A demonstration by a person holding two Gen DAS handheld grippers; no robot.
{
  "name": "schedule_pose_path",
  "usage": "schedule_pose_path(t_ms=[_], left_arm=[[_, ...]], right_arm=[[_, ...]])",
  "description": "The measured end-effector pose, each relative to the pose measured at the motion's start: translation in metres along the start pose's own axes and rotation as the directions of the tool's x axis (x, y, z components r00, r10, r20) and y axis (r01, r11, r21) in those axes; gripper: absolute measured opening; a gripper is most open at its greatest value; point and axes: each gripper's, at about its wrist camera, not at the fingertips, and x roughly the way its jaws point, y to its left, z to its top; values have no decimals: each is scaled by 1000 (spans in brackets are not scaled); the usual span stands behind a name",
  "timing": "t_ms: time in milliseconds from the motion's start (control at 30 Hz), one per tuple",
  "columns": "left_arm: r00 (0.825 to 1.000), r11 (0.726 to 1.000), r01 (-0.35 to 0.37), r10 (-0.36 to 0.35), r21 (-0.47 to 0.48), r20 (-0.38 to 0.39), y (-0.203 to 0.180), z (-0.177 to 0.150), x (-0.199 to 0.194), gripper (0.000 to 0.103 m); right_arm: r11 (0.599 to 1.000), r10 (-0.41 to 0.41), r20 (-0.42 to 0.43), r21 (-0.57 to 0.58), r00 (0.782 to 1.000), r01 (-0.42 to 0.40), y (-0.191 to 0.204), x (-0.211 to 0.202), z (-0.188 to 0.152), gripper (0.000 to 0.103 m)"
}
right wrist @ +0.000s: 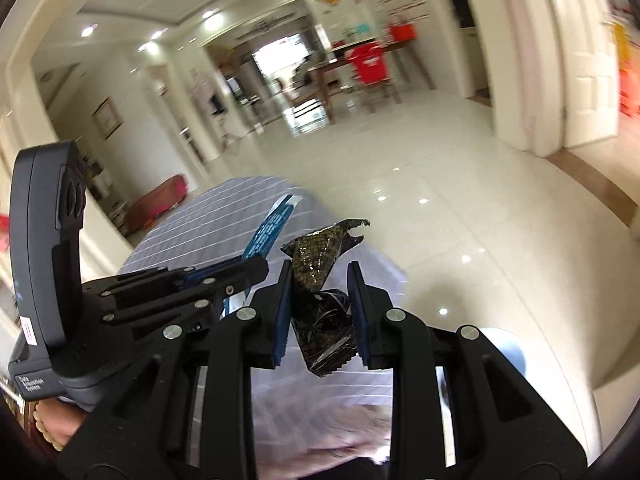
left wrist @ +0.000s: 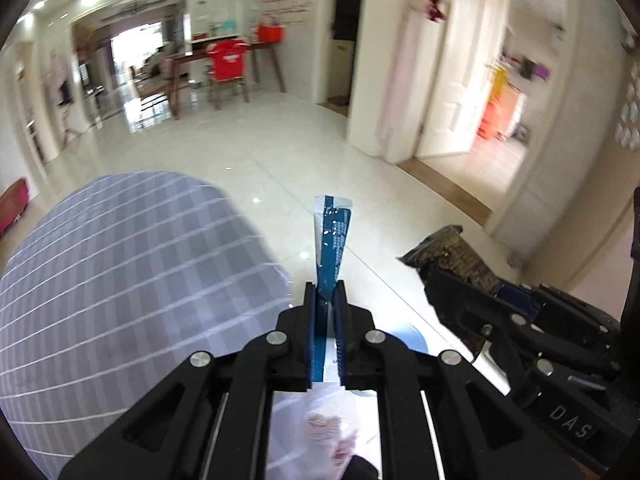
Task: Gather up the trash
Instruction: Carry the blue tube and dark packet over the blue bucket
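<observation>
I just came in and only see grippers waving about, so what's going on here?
A person is collecting trash with a handheld gripper in each hand. The left gripper is shut on a blue and white wrapper; the right gripper clamps a crumpled dark wrapper. Both are held above the checked cloth, beside the tiled floor.

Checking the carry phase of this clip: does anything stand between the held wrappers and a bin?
No bin shows in either view, so that path cannot be judged. The left gripper is shut on the blue wrapper, the right gripper on the dark wrapper. Ahead lie only a checked cloth and bare tile floor.
</observation>
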Motion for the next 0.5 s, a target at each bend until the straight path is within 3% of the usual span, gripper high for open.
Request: schedule_pose_path(t_ms=[200, 500], left_arm=[[998, 995, 46, -42, 90, -48, -64, -4, 28, 8], [993, 987, 75, -60, 142, -104, -113, 3, 69, 8]], right_arm=[[992, -89, 24, 93, 996, 86, -63, -32, -13, 27], [970, -177, 43, 174, 983, 167, -116, -44, -20, 31]])
